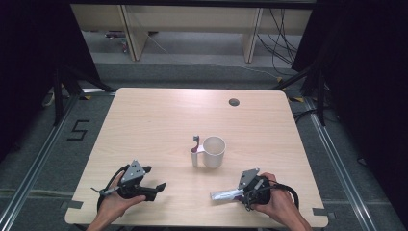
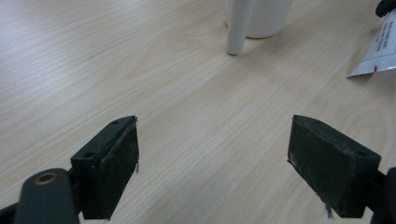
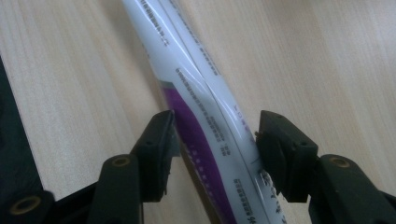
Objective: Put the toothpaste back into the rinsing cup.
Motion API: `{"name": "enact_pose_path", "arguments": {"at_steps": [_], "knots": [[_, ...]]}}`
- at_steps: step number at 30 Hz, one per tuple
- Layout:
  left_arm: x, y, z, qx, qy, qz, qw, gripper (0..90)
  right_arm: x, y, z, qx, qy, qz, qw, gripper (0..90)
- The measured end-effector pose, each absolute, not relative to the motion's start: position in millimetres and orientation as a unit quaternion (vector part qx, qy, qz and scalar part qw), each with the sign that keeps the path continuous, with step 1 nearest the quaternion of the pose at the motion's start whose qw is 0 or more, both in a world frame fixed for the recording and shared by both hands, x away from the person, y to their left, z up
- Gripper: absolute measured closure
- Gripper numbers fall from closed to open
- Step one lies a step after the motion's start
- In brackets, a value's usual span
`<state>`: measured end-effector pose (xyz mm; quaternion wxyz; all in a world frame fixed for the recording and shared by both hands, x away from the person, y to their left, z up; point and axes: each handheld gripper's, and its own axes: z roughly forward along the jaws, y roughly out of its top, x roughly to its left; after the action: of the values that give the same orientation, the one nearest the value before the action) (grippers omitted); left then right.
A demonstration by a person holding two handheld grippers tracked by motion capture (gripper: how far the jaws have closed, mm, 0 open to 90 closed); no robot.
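A white and purple tube (image 1: 223, 195) lies flat near the table's front right, its crimped end pointing left. My right gripper (image 1: 239, 195) has its pads against both sides of the tube (image 3: 196, 84), so the right gripper (image 3: 215, 149) is shut on it. A white mug (image 1: 213, 151) stands at the table's middle, with a white toothbrush (image 1: 195, 153) upright against its left side. My left gripper (image 1: 155, 177) rests at the front left, open and empty. In the left gripper view its jaws (image 2: 212, 163) frame bare wood, with the mug (image 2: 261, 18), toothbrush (image 2: 236, 28) and tube end (image 2: 380, 46) beyond.
The light wooden table (image 1: 144, 120) has a round cable hole (image 1: 234, 102) near its far right edge. Dark floor and black curtains surround it, with shelving legs and cables behind.
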<state>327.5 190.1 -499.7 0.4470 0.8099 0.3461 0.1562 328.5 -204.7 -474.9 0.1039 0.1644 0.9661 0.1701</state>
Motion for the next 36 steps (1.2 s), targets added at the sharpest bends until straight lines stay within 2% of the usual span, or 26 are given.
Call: {"name": "enact_pose_path", "arguments": {"at_steps": [12,17,19,21,30,34,36], "knots": [[327,189,-501,0.809,0.348,0.156,0.447,16.2,333,-194,-475,0.134,0.98,0.121,0.081,57.9],[328,190,-501,0.809,0.348,0.155,0.448,16.2,335,-190,-476,0.129,0.982,0.109,0.084,58.6],[328,189,-501,0.81,0.348,0.155,0.445,16.2,333,-189,-475,0.145,0.981,0.103,0.073,58.9],[328,189,-502,0.809,0.344,0.155,0.45,16.2,336,-189,-475,0.127,0.983,0.096,0.087,59.2],[328,189,-502,0.813,0.343,0.154,0.445,16.4,334,-181,-473,0.144,0.984,0.064,0.083,62.5],[328,189,-502,0.814,0.343,0.153,0.443,16.5,335,-178,-473,0.125,0.987,0.062,0.079,68.1],[328,190,-502,0.819,0.338,0.156,0.436,16.5,331,-177,-473,0.144,0.985,0.058,0.068,75.9]]}}
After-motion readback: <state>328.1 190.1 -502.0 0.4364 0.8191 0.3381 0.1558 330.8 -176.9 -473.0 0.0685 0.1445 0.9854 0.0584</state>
